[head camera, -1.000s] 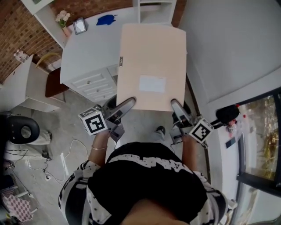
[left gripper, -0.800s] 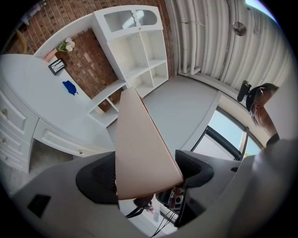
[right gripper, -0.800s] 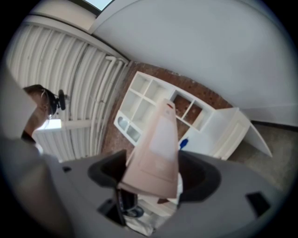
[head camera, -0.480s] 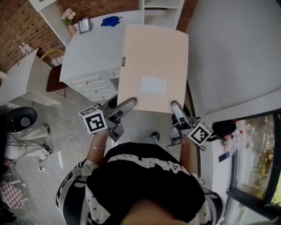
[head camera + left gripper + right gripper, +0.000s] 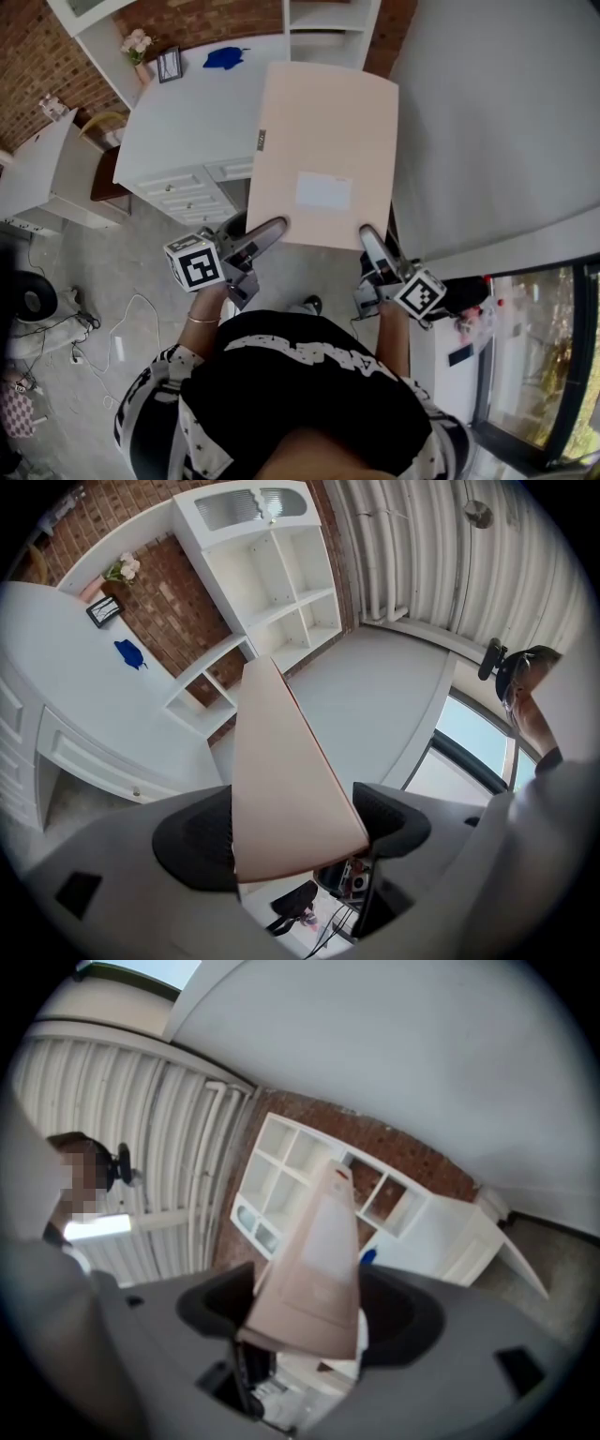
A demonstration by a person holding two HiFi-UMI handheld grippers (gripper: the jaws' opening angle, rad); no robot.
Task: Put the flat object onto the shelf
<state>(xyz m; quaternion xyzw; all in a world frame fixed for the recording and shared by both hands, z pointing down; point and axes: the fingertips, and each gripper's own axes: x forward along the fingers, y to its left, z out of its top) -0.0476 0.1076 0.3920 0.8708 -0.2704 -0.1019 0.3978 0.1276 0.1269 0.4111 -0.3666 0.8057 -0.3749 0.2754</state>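
I am holding the pale peach flat rectangular board (image 5: 323, 155) up in the air in front of me, with its broad face turned up toward the head camera. Both tools grip it along its near edge.

My left gripper (image 5: 270, 231) has its jaws closed on the near left corner. In the left gripper view the board sits clamped between the two jaws and runs away toward the white open shelf unit (image 5: 281, 583).

My right gripper (image 5: 366, 236) has its jaws closed on the near right corner, and its own view shows the board pinched between them in the same way.

A white rectangular label (image 5: 323, 190) lies on the board's upper face, nearer the gripped edge. The far edge points toward the shelf unit, but I cannot tell whether it touches it.

Below the board's left side is the white desk surface (image 5: 187, 122) with drawers. It carries a blue crumpled object (image 5: 225, 58), a small framed picture (image 5: 170, 64) and a vase of pale flowers (image 5: 138, 45), close to the brick wall (image 5: 37, 66).
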